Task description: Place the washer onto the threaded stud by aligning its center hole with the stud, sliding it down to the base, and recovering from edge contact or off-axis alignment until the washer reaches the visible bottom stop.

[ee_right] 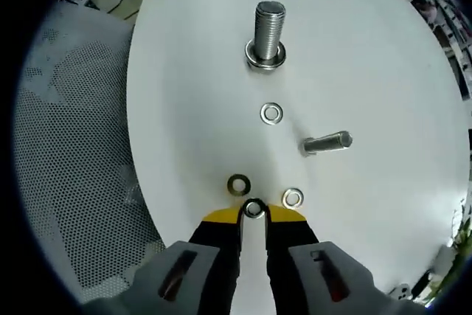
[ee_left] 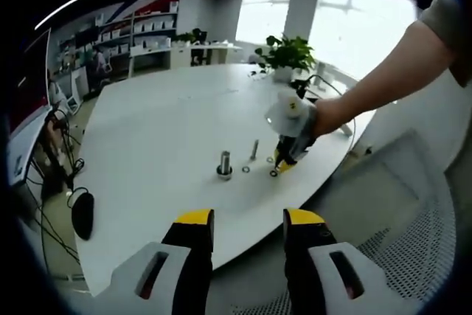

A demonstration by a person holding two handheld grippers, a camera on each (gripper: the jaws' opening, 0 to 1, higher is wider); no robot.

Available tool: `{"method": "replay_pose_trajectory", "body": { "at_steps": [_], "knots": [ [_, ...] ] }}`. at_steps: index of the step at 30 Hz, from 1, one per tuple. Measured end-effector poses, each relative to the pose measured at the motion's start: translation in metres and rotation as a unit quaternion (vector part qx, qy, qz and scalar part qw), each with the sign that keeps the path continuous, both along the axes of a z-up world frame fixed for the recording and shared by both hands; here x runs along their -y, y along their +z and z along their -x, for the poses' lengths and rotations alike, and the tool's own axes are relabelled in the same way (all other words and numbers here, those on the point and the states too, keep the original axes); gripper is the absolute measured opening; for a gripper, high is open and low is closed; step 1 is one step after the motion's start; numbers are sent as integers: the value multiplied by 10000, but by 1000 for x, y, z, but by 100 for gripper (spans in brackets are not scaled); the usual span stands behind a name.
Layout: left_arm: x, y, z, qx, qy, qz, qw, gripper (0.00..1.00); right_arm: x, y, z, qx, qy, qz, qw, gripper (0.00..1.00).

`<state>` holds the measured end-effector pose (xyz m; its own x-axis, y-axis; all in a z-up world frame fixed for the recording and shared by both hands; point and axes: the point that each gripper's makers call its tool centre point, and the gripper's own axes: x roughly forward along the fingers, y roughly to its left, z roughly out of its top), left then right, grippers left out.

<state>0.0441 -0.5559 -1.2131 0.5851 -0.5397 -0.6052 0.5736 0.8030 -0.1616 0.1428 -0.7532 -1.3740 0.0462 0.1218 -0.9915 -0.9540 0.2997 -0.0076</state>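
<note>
The right gripper (ee_right: 254, 212) grips a washer (ee_right: 254, 209) between its tips on the bench (ee_right: 369, 57), well short of the upright stud (ee_right: 268, 33). The left gripper (ee_left: 248, 220) hangs released, off the bench edge.

The table (ee_right: 383, 57) has a smooth, matt white top with a soft sheen. Near its far edge in the right gripper view stands the threaded stud (ee_right: 270, 31), bright metal, its shank ridged with thread and shiny, with a polished metal ring at its base. A second bolt (ee_right: 325, 142) lying on its side is the same shiny grey metal. The loose washers, such as one washer (ee_right: 271, 113) in mid-table, are smooth, glossy metal; another washer (ee_right: 238, 184) near the near edge looks darker and duller. The right gripper (ee_right: 254, 213) has glossy yellow plastic tips on matt black fingers. Beyond the table edge, a chair (ee_right: 66, 153) shows pale perforated mesh.
</note>
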Motion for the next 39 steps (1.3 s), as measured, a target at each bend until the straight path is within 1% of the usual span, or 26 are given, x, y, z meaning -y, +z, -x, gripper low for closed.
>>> {"method": "replay_pose_trajectory", "body": {
  "at_steps": [3, 5, 7, 10, 18, 20, 22, 23, 27, 30, 35, 39],
  "knots": [
    [0, -1, 0, -10, -8, -25, 10000, 36, -2, 0, 4, -73, -241, -129, 9996, 13],
    [0, -1, 0, -8, -3, -24, 10000, 36, -1, 4, 7, -39, -233, -157, 9996, 13],
    [-1, 0, 0, 7, 11, -17, 10000, 36, 1, 7, 6, 40, -195, -163, 9997, 13],
    [0, 0, 0, 3, 4, -16, 10000, 36, 3, 13, 4, 68, -262, -218, 9994, 13],
    [1, 0, 1, 0, -31, -3, 10000, 36, 1, 37, -16, 295, -396, -396, 9980, 13],
    [0, 0, 1, -2, -33, -8, 10000, 36, -2, 45, -23, 382, -392, -440, 9975, 13],
    [0, 0, 1, -1, -24, -3, 10000, 36, -8, 54, -31, 533, -316, -556, 9965, 13],
    [0, 0, 1, 3, -20, 0, 10000, 36, -9, 56, -32, 543, -295, -560, 9965, 13],
    [0, 0, 1, 3, -18, -9, 10000, 36, -13, 61, -40, 641, -186, -550, 9963, 13],
    [0, 0, 1, 3, -18, -9, 10000, 36, -18, 65, -44, 669, -223, -648, 9954, 13],
    [0, 1, 0, 13, -21, 0, 10000, 36, -29, 72, -49, 733, -93, -708, 9948, 13],
    [0, 1, 0, 21, -13, 4, 10000, 36, -33, 72, -54, 745, -85, -723, 9946, 13]
  ]
}}
